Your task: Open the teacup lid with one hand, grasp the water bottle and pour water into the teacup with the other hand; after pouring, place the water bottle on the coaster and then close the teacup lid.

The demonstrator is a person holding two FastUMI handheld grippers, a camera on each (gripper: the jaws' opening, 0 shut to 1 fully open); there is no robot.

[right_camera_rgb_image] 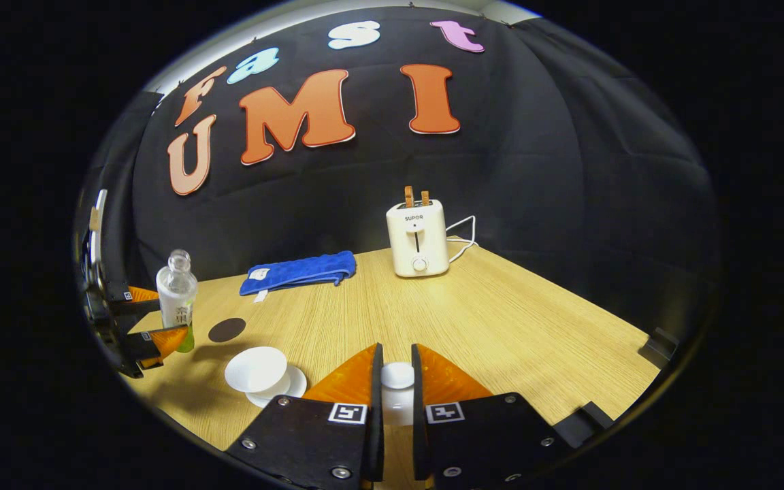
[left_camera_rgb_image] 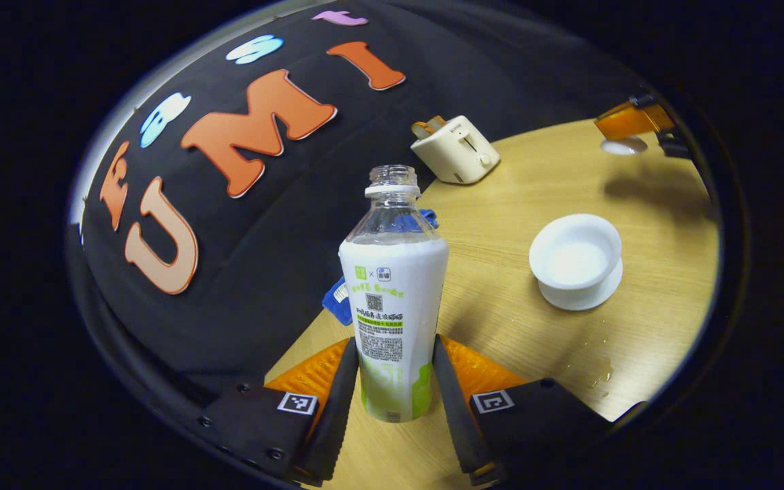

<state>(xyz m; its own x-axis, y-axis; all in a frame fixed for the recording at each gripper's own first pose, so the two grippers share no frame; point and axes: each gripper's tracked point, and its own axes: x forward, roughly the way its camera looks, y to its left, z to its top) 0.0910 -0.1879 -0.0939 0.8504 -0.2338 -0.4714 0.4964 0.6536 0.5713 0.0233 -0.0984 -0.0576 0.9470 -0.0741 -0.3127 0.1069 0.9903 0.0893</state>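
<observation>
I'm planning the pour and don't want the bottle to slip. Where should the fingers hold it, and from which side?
Grip the water bottle on its straight white-sleeved body, low to mid height, coming in level from the side. It stands upright and uncapped, and the neck narrows, so the body suits better. The left gripper has a finger on either side there.

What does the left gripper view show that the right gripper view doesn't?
Left gripper view's extras: wet drops on the table, plus a close look at the capless water bottle clamped in the left hand-held gripper. Right gripper view's extras: the dark coaster and the toaster cable. Shared: water bottle, open teacup, toaster, blue cloth, right hand-held gripper holding the lid.
</observation>
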